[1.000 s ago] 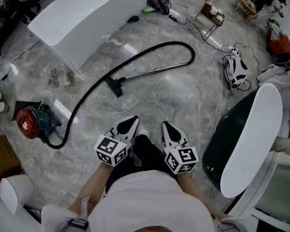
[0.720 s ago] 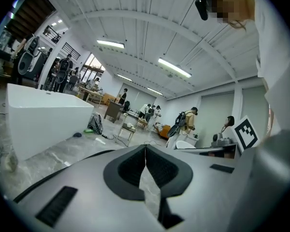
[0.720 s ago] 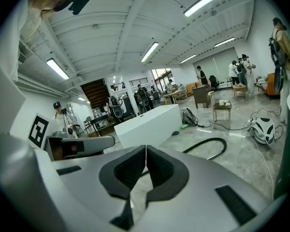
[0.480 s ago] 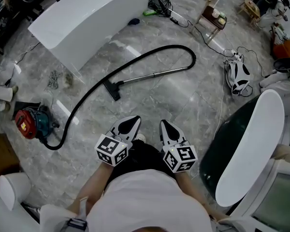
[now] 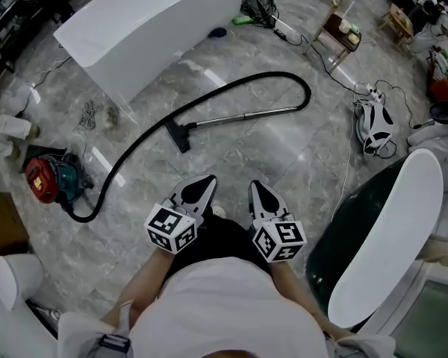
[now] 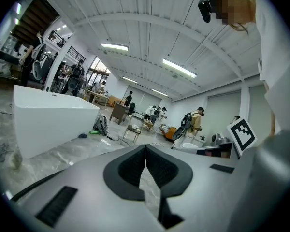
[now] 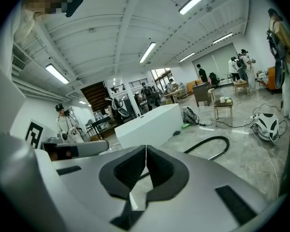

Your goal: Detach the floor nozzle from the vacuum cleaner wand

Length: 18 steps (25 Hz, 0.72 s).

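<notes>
— What sits at the left edge?
— A red vacuum body (image 5: 43, 179) stands on the grey marble floor (image 5: 276, 155) at middle left. Its black hose (image 5: 138, 148) climbs up and to the right, passes just beside the floor nozzle, loops round at upper centre and joins the far end of the wand.
— And the nozzle itself?
— The floor nozzle (image 5: 178, 135) lies on the floor left of centre, on the near end of the metal wand (image 5: 246, 114), which stretches off to the right. A long white counter (image 5: 149, 21) stands beyond it in the upper left.
— The tools?
— The left gripper (image 5: 207, 182) and right gripper (image 5: 254, 186) hang side by side at lower centre. Both have their jaws pressed together on nothing. They are well apart from the nozzle, with only floor between.
— Further right?
— A small table (image 5: 337, 27) stands at upper right. A white device (image 5: 375, 121) lies among cables below it, and a white board (image 5: 388, 230) rests over a dark tub (image 5: 345, 218) at the right edge.
</notes>
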{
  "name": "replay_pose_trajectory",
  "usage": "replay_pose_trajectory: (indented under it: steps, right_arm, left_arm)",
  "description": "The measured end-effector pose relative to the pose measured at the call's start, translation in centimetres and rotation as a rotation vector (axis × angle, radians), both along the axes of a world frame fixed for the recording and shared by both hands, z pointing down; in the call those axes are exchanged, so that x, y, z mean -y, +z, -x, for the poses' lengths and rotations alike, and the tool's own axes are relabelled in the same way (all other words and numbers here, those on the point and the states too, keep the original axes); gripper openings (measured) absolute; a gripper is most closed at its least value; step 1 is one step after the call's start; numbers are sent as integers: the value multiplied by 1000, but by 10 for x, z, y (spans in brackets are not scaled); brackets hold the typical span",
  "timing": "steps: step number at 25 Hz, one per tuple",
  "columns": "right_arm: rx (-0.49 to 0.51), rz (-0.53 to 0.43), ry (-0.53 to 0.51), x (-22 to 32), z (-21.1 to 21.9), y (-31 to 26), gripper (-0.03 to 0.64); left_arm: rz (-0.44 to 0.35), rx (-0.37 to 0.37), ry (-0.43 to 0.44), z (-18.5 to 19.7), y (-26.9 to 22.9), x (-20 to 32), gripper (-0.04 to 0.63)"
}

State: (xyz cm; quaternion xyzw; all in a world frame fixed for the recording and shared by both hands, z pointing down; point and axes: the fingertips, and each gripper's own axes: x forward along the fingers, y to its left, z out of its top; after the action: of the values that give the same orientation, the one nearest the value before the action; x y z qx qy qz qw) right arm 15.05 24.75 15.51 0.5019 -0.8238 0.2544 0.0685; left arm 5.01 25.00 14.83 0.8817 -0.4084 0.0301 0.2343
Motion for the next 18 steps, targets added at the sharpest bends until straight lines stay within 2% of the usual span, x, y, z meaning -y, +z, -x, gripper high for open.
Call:
replay_pose_trajectory:
  steps: [10, 18]
  right_arm:
    - [15, 20, -8, 16, 1, 4, 15]
    - [14, 28, 18, 57, -5, 5, 15]
  left_arm:
    - [20, 9, -20, 3, 2, 12, 11]
    - [36, 9, 7, -2, 8, 56, 11]
